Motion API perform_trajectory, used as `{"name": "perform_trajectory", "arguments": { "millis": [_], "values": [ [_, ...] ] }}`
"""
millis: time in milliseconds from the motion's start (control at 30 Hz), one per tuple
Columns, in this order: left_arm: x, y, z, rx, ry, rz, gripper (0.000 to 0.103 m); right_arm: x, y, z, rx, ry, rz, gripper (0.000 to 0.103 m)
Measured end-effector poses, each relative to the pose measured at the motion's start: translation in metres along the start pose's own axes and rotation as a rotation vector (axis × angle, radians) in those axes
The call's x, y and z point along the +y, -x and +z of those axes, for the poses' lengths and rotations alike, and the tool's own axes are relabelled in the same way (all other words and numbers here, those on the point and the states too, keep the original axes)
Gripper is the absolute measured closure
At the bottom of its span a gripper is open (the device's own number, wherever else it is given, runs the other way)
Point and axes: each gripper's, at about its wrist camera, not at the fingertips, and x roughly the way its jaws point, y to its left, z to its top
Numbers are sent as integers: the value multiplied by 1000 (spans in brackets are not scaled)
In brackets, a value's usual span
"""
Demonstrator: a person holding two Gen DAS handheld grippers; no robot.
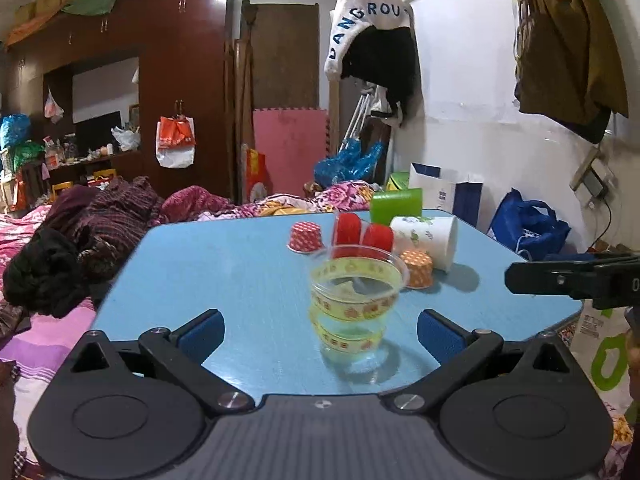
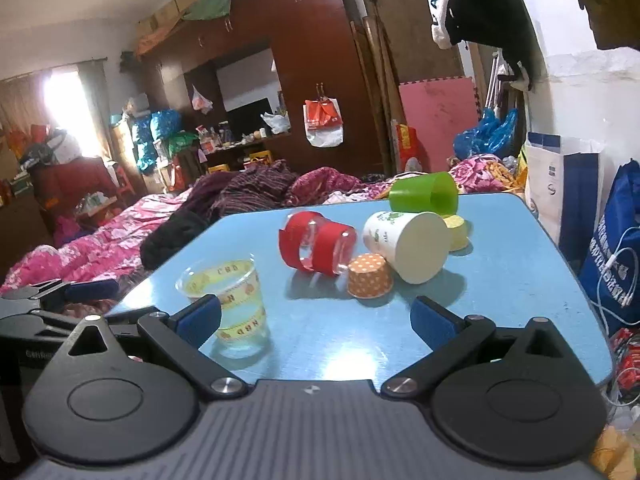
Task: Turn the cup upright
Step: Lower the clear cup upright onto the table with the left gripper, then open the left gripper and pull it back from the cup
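Note:
A clear plastic cup with yellow bands (image 1: 354,308) stands upright on the blue table (image 1: 224,264), mouth up. It sits between the open fingers of my left gripper (image 1: 320,332), which do not touch it. In the right wrist view the same cup (image 2: 232,300) stands just behind my left fingertip (image 2: 200,318). My right gripper (image 2: 316,324) is open and empty above the table's (image 2: 512,280) near edge. It also shows in the left wrist view (image 1: 576,278) at the right.
Beyond lie a clear cup with red bands (image 2: 318,246) on its side, a white paper cup (image 2: 408,244) on its side, a green cup (image 2: 424,194) on its side, an inverted orange dotted cup (image 2: 370,276), a yellow cup (image 2: 456,232), and a red dotted cup (image 1: 306,236). A bed lies left.

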Motion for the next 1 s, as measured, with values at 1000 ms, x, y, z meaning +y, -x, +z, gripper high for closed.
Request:
{"name": "perform_trajectory", "arguments": {
  "millis": [1000],
  "values": [
    [-7, -3, -4, -8, 21, -23, 0, -2, 2, -4, 25, 31, -29, 1]
  ]
}}
